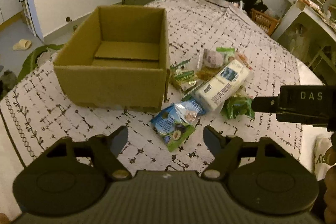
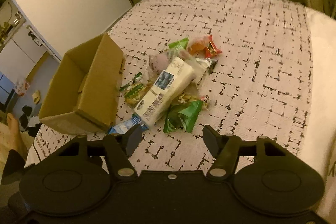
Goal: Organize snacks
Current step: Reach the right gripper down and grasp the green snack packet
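A bed (image 2: pixel 262 39) with a white, black-flecked cover carries everything; its right half is bare cover out to the right edge, and a wide strip of cover lies free between the snacks and both grippers. The cardboard box (image 1: pixel 113 79) stands open near the bed's left edge, its floor bare. Just beside its right wall lies the snack pile — a long white packet (image 2: pixel 163 89) rests tilted on top, with small green-and-yellow packs (image 1: pixel 183 77) between it and the box. A blue-and-green pouch (image 1: pixel 175 125) lies flat at the box's near right corner, closest to the left gripper (image 1: pixel 166 139). A green bag (image 2: pixel 182 117) sits at the pile's near edge, just ahead of the right gripper (image 2: pixel 172 140); a red wrapper (image 2: pixel 212 49) marks the far edge. Both grippers hover with fingers spread wide apart, holding nothing — the right one reaches in from the right side in the left wrist view
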A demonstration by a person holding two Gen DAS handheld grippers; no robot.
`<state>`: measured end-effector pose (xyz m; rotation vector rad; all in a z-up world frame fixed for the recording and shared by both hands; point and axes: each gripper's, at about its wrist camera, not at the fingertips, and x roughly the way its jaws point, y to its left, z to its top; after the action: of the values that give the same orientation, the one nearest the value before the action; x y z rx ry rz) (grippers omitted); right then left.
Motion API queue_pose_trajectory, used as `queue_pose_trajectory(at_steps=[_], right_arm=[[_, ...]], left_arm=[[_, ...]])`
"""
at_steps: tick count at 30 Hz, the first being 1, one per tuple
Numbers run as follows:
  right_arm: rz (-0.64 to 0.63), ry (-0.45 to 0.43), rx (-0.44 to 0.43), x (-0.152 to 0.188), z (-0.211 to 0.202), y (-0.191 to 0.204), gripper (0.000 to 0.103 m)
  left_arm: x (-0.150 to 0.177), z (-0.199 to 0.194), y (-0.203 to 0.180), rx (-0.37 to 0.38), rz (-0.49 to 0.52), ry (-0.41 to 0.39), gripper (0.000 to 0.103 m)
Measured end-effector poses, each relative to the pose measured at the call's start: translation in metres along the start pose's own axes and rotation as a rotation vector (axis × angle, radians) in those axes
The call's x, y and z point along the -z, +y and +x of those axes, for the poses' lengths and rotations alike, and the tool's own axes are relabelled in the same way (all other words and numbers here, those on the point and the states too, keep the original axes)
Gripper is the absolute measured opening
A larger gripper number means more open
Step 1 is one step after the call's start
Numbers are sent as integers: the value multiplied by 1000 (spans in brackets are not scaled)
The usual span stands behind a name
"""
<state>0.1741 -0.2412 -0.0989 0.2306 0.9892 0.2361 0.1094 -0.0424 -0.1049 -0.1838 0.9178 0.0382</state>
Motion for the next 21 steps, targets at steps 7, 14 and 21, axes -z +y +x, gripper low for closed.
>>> queue_pose_trajectory(at_steps=[7, 14, 21], right_arm=[[56, 17, -32, -2, 29, -12, 52], [80, 0, -35, -5, 45, -18, 49], [94, 12, -33, -5, 56, -23, 38]], left_arm=[[-2, 26, 1, 6, -15, 8, 69], [-3, 47, -5, 9, -26, 11, 67], [3, 65, -4, -11, -37, 33, 61]])
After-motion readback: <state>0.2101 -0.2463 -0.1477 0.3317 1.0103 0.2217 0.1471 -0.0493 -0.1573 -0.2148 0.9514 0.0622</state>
